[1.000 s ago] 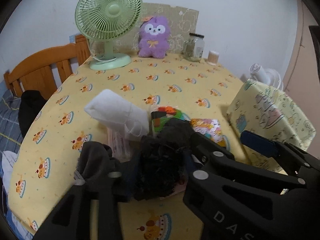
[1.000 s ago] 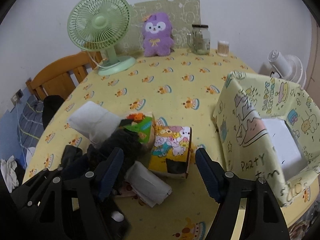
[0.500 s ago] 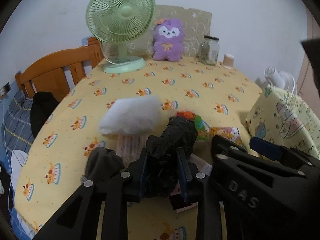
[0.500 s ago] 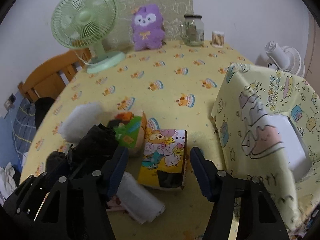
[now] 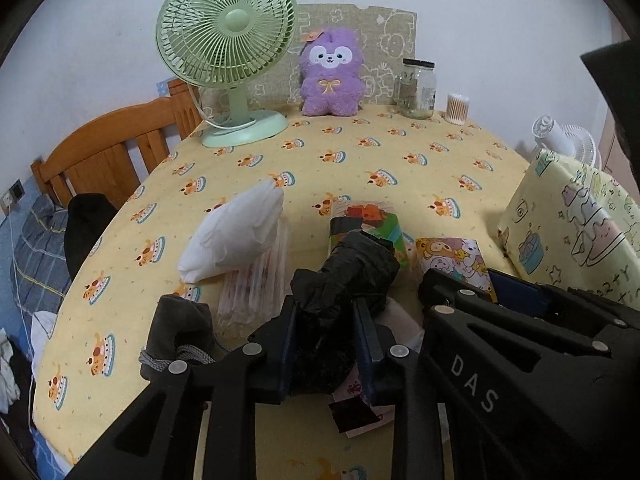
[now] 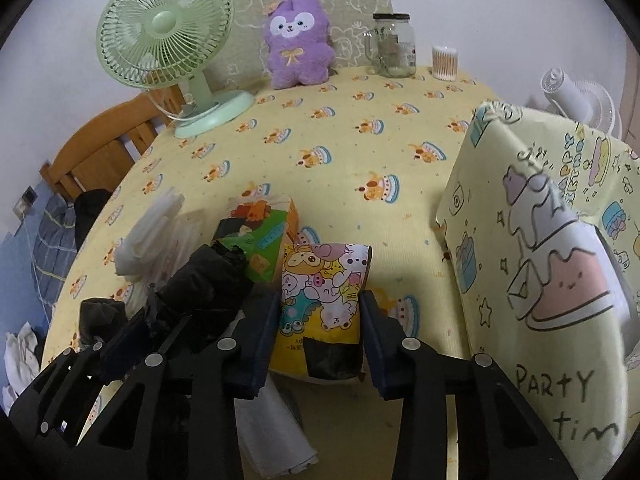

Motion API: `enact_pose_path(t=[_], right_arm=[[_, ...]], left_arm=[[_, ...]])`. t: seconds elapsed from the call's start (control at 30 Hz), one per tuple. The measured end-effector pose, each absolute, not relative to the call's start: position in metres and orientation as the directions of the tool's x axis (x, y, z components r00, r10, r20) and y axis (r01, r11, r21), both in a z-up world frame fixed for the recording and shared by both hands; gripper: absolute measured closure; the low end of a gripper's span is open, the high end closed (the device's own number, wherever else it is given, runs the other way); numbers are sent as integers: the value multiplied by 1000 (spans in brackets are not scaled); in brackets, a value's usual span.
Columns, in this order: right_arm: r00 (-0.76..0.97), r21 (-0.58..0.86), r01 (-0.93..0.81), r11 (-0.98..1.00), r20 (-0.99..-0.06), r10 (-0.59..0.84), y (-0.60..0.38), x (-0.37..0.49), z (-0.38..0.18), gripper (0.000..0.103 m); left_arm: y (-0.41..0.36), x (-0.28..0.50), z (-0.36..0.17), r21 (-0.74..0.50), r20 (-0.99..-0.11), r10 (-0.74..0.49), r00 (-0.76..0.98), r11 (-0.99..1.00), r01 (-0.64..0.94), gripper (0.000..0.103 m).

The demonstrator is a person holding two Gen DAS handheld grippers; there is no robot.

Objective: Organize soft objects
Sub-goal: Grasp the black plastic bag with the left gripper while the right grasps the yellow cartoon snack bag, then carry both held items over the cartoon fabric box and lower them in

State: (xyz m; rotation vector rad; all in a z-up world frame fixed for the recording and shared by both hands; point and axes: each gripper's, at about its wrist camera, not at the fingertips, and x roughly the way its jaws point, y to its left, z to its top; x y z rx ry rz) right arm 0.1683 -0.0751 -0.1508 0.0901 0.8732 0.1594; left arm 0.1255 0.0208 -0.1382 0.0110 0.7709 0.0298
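My left gripper (image 5: pixel 324 312) is shut on a crumpled black plastic bag roll (image 5: pixel 344 280), lifted a little above the table; the roll also shows in the right wrist view (image 6: pixel 204 284). My right gripper (image 6: pixel 320 312) is closed around a cartoon-printed tissue pack (image 6: pixel 320 288), its pads touching both sides. A green tissue pack (image 6: pixel 264 236) lies just behind. A white soft pack (image 5: pixel 236 236) rests on a clear striped pack (image 5: pixel 256 284). A dark grey drawstring pouch (image 5: pixel 176 328) lies at the near left.
A yellow party-print box (image 6: pixel 552 272) stands open at the right. A green fan (image 5: pixel 224 40), purple plush (image 5: pixel 330 76), glass jar (image 5: pixel 416 88) and cotton-swab tub (image 5: pixel 457 108) line the table's back. A wooden chair (image 5: pixel 108 152) stands left. A white wrapped pack (image 6: pixel 272 428) lies below my right gripper.
My left gripper closed on the black bag roll and lifted it slightly. My right gripper moved forward and closed in on the cartoon tissue pack.
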Motion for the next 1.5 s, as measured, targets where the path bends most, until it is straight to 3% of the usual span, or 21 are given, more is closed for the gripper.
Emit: enact_pose_path(t=[1.0,1.5], right_arm=[[781,111,-153,982,-595,189,-89,113,-54,60],[831,99,-130,987,-531,162,-122,101,-30,60]], left_arm=[[5,85,-52,-1,-560,0,829,1000,0,80],[-25,81,-35,-15,-518,-34,855,999,30,80]])
